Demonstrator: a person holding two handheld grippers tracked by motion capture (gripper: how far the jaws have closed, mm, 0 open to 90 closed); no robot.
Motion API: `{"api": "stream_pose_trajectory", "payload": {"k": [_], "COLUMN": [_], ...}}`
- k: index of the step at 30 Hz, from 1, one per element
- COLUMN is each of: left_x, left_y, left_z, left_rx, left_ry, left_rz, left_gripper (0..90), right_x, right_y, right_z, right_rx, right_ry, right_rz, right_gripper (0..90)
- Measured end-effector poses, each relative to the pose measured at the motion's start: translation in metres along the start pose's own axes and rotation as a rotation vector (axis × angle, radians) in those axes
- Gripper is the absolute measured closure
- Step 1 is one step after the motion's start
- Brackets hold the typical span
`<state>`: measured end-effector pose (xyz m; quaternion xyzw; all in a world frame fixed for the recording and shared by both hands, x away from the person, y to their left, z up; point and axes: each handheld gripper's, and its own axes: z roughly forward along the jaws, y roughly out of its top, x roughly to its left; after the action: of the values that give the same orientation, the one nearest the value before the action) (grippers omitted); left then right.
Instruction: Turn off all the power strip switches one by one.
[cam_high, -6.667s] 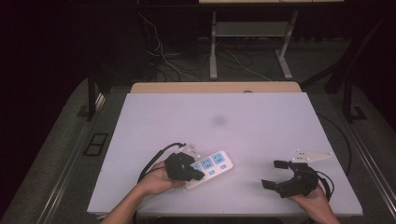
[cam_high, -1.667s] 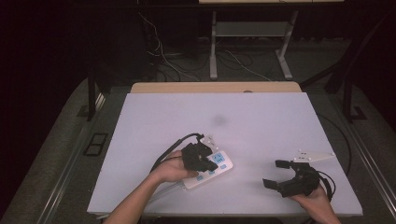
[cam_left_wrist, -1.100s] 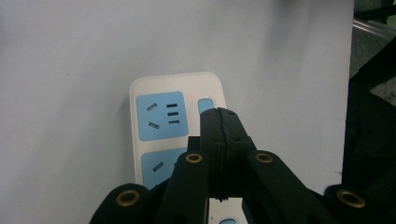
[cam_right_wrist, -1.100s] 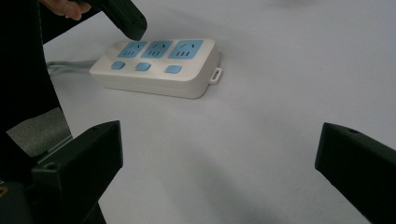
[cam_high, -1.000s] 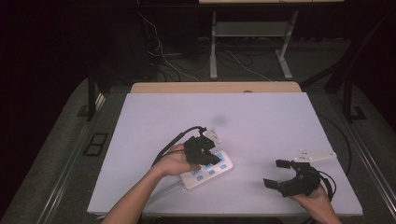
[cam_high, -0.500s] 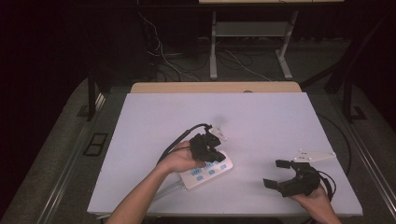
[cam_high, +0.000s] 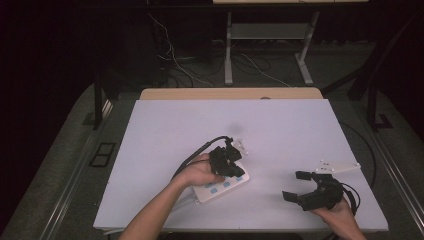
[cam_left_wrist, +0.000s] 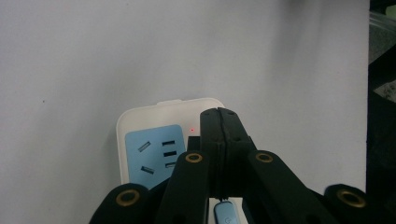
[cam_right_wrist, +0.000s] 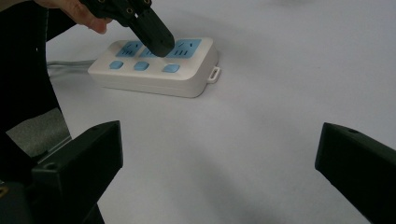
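High view, left gripper (cam_high: 227, 159): held in the person's left hand (cam_high: 197, 171) just off table centre toward 6 o'clock; jaws pressed flat together with nothing between them, tips down over the far end of the power strip.
Left gripper view, jaw tips: closed pair sits over the strip's end beside the last blue socket panel (cam_left_wrist: 154, 155); a small red light (cam_left_wrist: 192, 129) glows on the white casing just beside the tips; whether the tips touch the casing cannot be told.
Power strip (cam_high: 221, 183): white body, blue socket faces, a row of blue buttons (cam_right_wrist: 141, 66) along one side; lies flat on the table at about 6 o'clock from centre, running diagonally; a small hanging loop (cam_right_wrist: 214, 74) at the end toward the right gripper.
Strip cord (cam_high: 186, 199): pale, leaves the near end toward 7 o'clock.
Right gripper (cam_high: 301, 187): held in the right hand (cam_high: 336, 214) at about 4 o'clock, well apart from the strip; jaws spread wide, holding nothing; grey three-cornered plate (cam_high: 337, 167) on top.
Table (cam_high: 280, 125): white matt top, bare over its far half; tan wooden edge (cam_high: 230, 93) along the 12 o'clock side.
Room: dark; grey floor (cam_high: 60, 170) around the table; loose cables (cam_high: 172, 57) and a metal stand's legs (cam_high: 228, 52) beyond 12 o'clock.
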<state>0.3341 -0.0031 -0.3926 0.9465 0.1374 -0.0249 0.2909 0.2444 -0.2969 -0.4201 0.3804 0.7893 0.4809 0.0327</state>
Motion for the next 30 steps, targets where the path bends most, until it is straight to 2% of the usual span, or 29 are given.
{"api": "stream_pose_trajectory", "payload": {"k": [21,30], "left_x": [0.0032,0.0041], "left_y": [-0.0014,-0.0035], "left_z": [0.0098,0.0105], "left_rx": [0.027,0.016], "left_ry": [-0.002,-0.016], "left_rz": [0.001,-0.007], "left_gripper": [88.8,88.8], "right_x": [-0.0001,-0.0002], "right_y": [-0.0002,-0.0003], "right_z": [-0.0010,-0.0012], "right_rx": [-0.001,0.000], "right_ry": [-0.002,-0.004], "right_rz": [-0.003,-0.003], "right_gripper": [0.5,0.5]}}
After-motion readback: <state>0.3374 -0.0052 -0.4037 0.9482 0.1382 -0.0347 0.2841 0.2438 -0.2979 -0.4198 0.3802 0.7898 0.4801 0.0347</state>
